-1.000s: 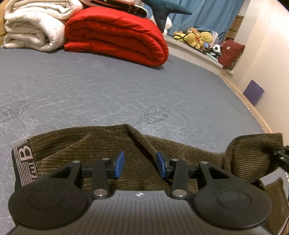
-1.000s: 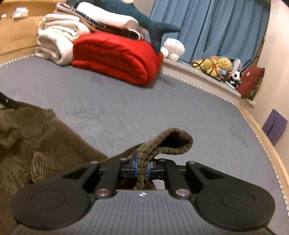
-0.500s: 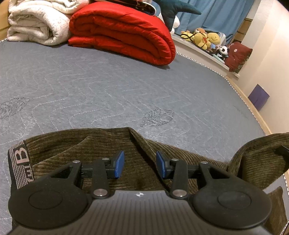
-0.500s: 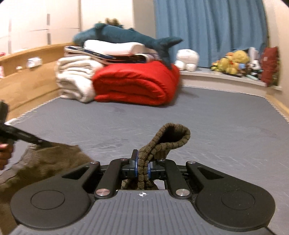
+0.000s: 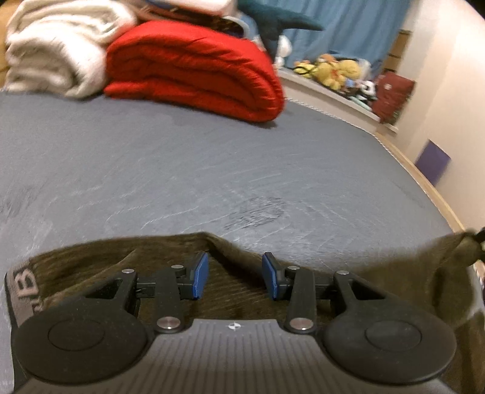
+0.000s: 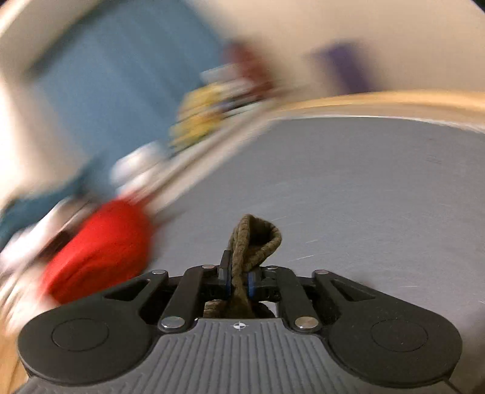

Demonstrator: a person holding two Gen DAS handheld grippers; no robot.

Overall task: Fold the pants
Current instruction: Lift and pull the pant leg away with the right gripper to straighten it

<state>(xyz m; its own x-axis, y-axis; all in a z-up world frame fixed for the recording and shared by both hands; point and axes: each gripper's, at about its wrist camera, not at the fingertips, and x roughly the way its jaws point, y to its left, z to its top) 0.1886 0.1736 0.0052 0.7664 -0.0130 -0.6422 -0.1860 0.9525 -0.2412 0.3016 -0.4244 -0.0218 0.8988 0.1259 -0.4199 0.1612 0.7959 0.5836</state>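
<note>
The grey quilted mattress [image 5: 212, 169] fills most of both views and serves as the landmark for everything else. At its far end, seen from the left wrist, a folded red duvet [image 5: 194, 66] lies on it, with a stack of white blankets [image 5: 57, 51] touching the duvet's left side. Beyond the mattress's far right corner a blue curtain [image 5: 342, 27] hangs, and a ledge below it carries yellow plush toys [image 5: 336, 71] and a dark red cushion [image 5: 392, 92]. A small purple panel [image 5: 432, 160] sits on the wall past the mattress's right edge.

The olive corduroy pants [image 5: 236, 283] lie across the near edge of the mattress, directly under the left gripper [image 5: 235, 278]. Their grey waistband [image 5: 25, 291], printed with a large letter B, curls up at the near left. Toward the near right the cloth rises off the mattress into a lifted peak.

The left gripper hovers over the pants with its blue pads [image 5: 201, 274] moderately apart and nothing between them.

The right wrist view is heavily smeared, the mattress tilted in it. There the right gripper [image 6: 239, 283] has a bunched loop of the pants' hem [image 6: 254, 239] between its narrow jaws, which have just been opening a little; the pads are at the cloth on both sides.
</note>
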